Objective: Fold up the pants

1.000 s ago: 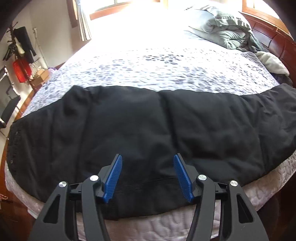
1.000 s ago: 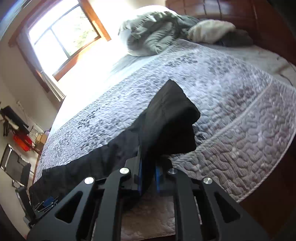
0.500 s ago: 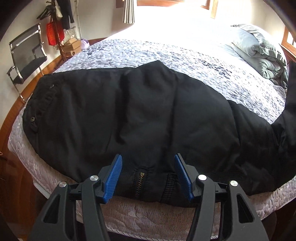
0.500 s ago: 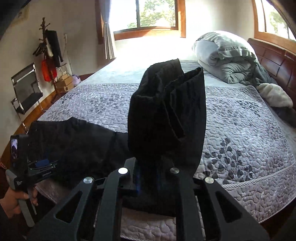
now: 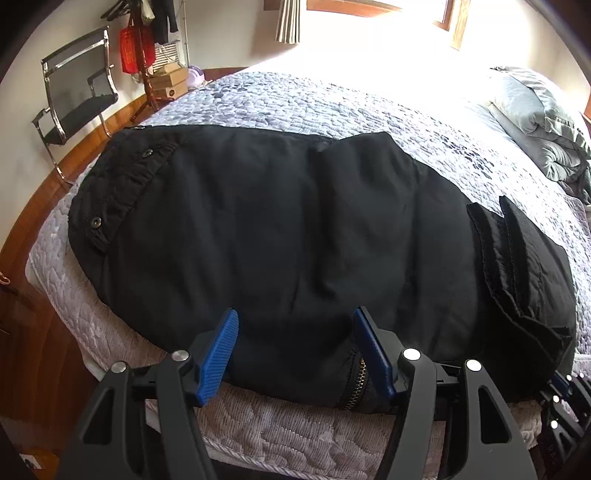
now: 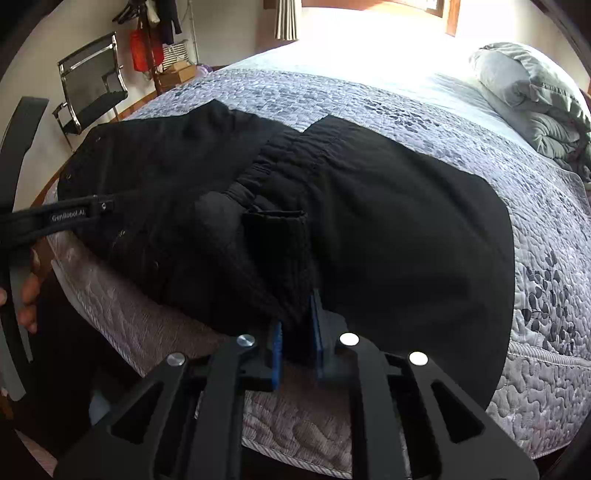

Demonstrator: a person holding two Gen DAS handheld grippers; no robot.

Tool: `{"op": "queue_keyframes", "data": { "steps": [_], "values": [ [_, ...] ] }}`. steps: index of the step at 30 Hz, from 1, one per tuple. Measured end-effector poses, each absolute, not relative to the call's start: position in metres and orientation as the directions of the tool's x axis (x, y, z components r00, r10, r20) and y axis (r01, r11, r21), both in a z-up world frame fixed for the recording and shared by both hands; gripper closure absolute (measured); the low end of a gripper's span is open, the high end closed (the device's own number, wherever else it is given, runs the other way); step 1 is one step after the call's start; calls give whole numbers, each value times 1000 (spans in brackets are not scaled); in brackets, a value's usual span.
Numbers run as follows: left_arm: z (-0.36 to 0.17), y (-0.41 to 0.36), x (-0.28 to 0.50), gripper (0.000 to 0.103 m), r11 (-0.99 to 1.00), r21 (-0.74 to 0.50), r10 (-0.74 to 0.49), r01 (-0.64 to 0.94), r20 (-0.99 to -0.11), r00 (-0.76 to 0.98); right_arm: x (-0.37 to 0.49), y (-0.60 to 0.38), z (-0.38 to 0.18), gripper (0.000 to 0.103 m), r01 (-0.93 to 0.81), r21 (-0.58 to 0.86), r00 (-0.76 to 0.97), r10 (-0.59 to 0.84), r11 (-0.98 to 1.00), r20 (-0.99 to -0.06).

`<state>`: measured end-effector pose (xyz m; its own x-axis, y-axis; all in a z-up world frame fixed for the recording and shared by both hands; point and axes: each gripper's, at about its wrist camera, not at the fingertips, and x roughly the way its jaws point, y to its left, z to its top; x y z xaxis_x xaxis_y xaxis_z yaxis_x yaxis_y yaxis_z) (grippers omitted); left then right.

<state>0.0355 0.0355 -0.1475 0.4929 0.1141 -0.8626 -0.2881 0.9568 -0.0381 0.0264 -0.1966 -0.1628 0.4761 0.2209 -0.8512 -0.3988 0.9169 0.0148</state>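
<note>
Pants (image 6: 388, 229) hem between opening right gripper (image 6: 297, 332) fingers; left gripper (image 5: 295, 347) widening, empty.

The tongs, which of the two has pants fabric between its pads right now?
The right tongs: a fold of the black pants sits between its pads as the jaws start opening. The left tongs hover open, pads clear.

A home bedroom: a wide bed (image 5: 332, 110) with a quilted grey coverlet fills the room. At its head lies a rumpled grey duvet (image 5: 535, 122); beyond its foot stand a mesh chair (image 5: 79, 96) and a coat rack (image 5: 142, 44); a sunlit window (image 5: 406, 7) lies behind the bed.
</note>
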Motion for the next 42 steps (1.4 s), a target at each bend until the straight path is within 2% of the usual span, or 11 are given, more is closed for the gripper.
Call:
{"op": "queue_keyframes", "data": {
  "steps": [3, 5, 6, 7, 11, 17, 22, 28, 36, 40, 42],
  "values": [
    [-153, 36, 36, 38, 956, -44, 104, -289, -871, 479, 26, -198, -167, 79, -400, 43, 461, 242, 916, -854],
    [-154, 36, 35, 38, 957, -44, 103, -286, -871, 480, 24, -199, -165, 61, -413, 99, 432, 290, 905, -854],
    [-154, 37, 34, 38, 958, -43, 103, -284, -871, 481, 22, -200, -161, 45, -422, 142, 418, 331, 896, -846],
    [-154, 37, 34, 37, 959, -43, 102, -281, -871, 481, 19, -200, -157, 39, -431, 178, 413, 369, 884, -833],
    [-156, 38, 32, 36, 957, -54, 94, -284, -872, 481, 13, -198, -149, 41, -441, 166, 432, 371, 882, -822],
    [-157, 41, 29, 34, 960, -52, 92, -276, -871, 483, 18, -194, -154, 76, -428, 164, 427, 358, 889, -830],
    [-161, 46, 25, 30, 962, -48, 94, -269, -867, 489, 26, -201, -144, 91, -411, 223, 433, 405, 884, -806],
    [-166, 53, 23, 30, 963, -54, 87, -264, -864, 495, 25, -186, -123, 92, -471, 233, 437, 454, 851, -776],
    [-170, 57, 22, 29, 962, -76, 67, -263, -865, 497, 29, -153, -162, 91, -491, 186, 365, 395, 851, -843],
    [-168, 60, 22, 29, 964, -80, 59, -253, -866, 497, 29, -157, -159, 69, -475, 244, 343, 433, 846, -833],
    [-167, 60, 22, 29, 965, -82, 54, -249, -867, 495, 29, -159, -154, 65, -472, 259, 340, 445, 842, -828]
  ]
}}
